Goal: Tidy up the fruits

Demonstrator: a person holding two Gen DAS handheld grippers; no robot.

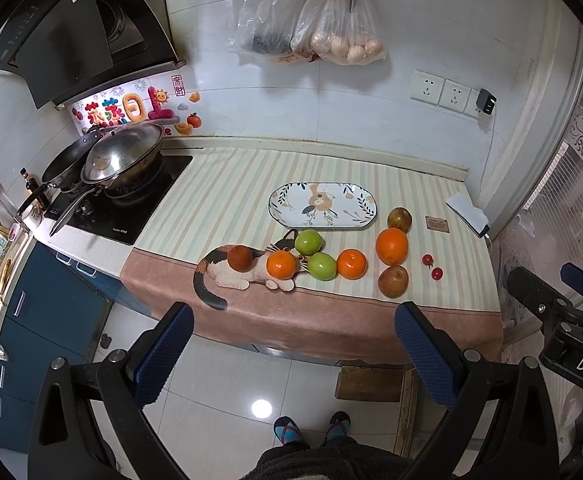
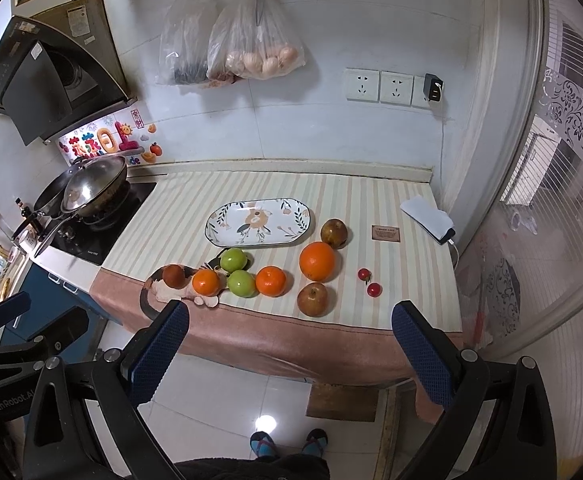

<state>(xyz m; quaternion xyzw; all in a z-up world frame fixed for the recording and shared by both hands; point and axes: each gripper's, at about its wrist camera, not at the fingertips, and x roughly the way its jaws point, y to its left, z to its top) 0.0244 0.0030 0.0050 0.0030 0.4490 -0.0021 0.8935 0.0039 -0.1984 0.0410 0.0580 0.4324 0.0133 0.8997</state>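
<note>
An oval floral plate (image 1: 322, 204) (image 2: 257, 222) lies empty on the striped cloth. In front of it lie a large orange (image 1: 391, 246) (image 2: 317, 261), two smaller oranges (image 1: 351, 264) (image 1: 281, 265), two green apples (image 1: 309, 241) (image 1: 322, 266), brownish fruits (image 1: 393, 281) (image 1: 399, 219) (image 1: 240, 258) and two cherry tomatoes (image 1: 432, 266) (image 2: 369, 282). My left gripper (image 1: 295, 344) and right gripper (image 2: 291, 344) are both open and empty, held back off the counter's front edge above the floor.
A stove with a lidded wok (image 1: 123, 158) stands left of the cloth. A cat-shaped mat (image 1: 235, 268) lies under the left fruits. A phone on a cloth (image 1: 467, 214) and a small card (image 1: 437, 224) lie at the right. Bags (image 1: 343, 24) hang on the wall.
</note>
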